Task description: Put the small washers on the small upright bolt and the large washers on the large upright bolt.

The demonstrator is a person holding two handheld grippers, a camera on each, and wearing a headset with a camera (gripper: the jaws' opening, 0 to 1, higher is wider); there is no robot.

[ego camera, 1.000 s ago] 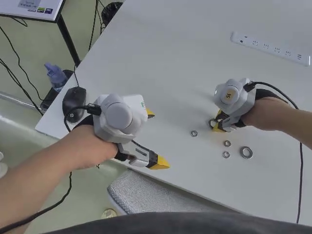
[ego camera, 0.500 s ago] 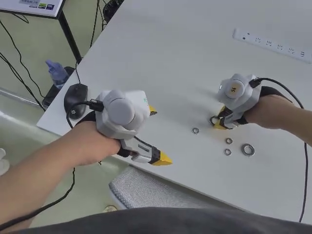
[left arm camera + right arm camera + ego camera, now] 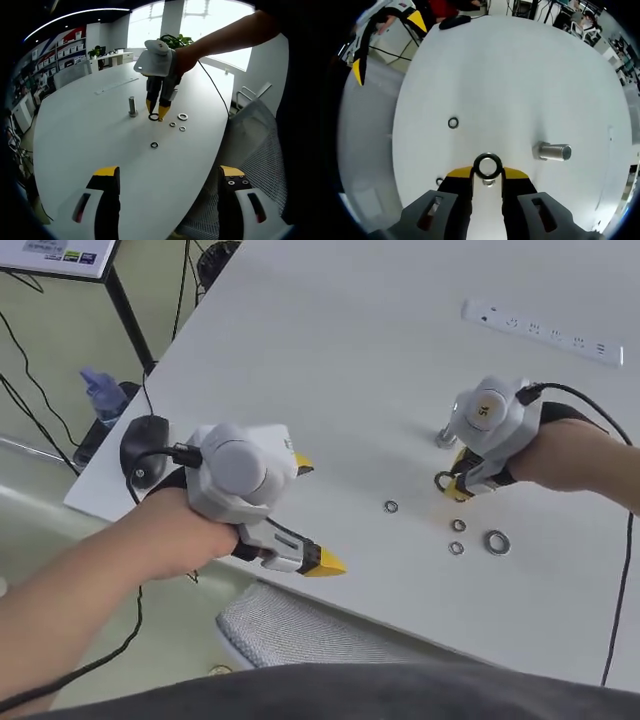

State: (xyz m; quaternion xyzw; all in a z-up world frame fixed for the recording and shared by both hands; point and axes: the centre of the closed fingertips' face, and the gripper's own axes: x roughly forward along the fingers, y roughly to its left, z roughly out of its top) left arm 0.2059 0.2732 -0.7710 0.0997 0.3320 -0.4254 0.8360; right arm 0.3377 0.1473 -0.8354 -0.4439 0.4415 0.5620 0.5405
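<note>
My right gripper (image 3: 455, 485) is shut on a large washer (image 3: 441, 481), held on edge just above the white table (image 3: 330, 360). In the right gripper view that washer (image 3: 487, 165) stands between the yellow fingertips, with an upright bolt (image 3: 552, 151) close by on the right. The bolt (image 3: 446, 436) stands just behind the gripper. Three small washers (image 3: 391, 507) (image 3: 458, 525) (image 3: 456, 548) and one large washer (image 3: 497, 542) lie flat nearby. My left gripper (image 3: 318, 512) is open and holds nothing, hovering over the table's near edge. In the left gripper view, its jaws (image 3: 169, 172) frame the bolt (image 3: 132, 106).
A white power strip (image 3: 540, 332) lies at the far right of the table. A black mouse (image 3: 143, 445) sits at the left corner. A grey mesh chair (image 3: 300, 625) is below the near edge. A blue bottle (image 3: 100, 390) stands on the floor to the left.
My right gripper, still holding the large washer, has shifted slightly away from the loose washers, and the bolt behind it has come into sight. The left gripper has barely moved.
</note>
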